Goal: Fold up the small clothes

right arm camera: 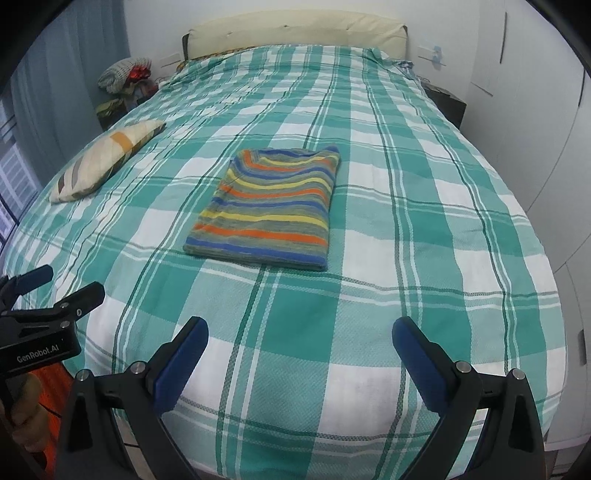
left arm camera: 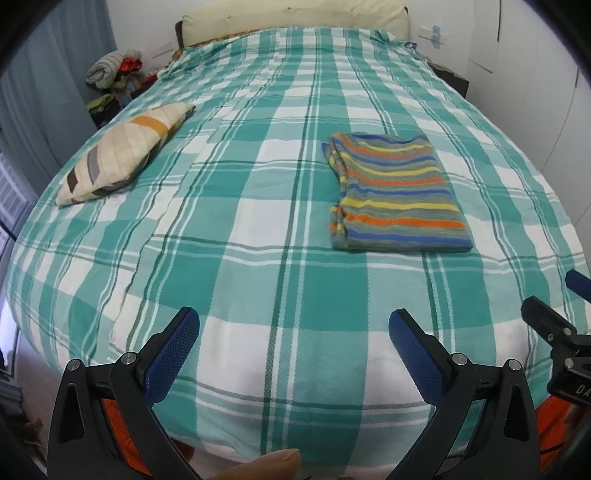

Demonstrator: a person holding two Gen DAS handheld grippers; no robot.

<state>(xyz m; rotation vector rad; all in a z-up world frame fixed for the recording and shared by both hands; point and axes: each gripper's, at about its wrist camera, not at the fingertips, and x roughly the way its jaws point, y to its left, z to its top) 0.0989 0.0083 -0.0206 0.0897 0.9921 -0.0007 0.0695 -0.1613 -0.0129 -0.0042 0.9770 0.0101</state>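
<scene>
Bedroom, wide bed under a teal-and-white checked bedspread filling both views.

Nearest: left gripper, blue-padded jaws spread wide, nothing between them, poised above the foot of the bed. Same story for right gripper, released and empty, just beside its partner and level with it. Both apparently drawn back to the near edge, well apart from the cloth, likely because no grasp is needed for the moment.

Farther in, on the middle of the bedspread: striped garment, grey with orange, yellow and blue bands, lying as a flat compact rectangle with layered edges stacked along one side. Looks fully folded, squared up and left in the open, probably so as to keep its shape and stay within easy reach. Touched by neither gripper.

Off to the left, near the bed's edge: beige cushion with brown and orange stripes, well apart from the garment, out of the working area.

Beyond: cream headboard against the wall, heap of clothes on the left by the curtain, white wardrobe doors on the right.
</scene>
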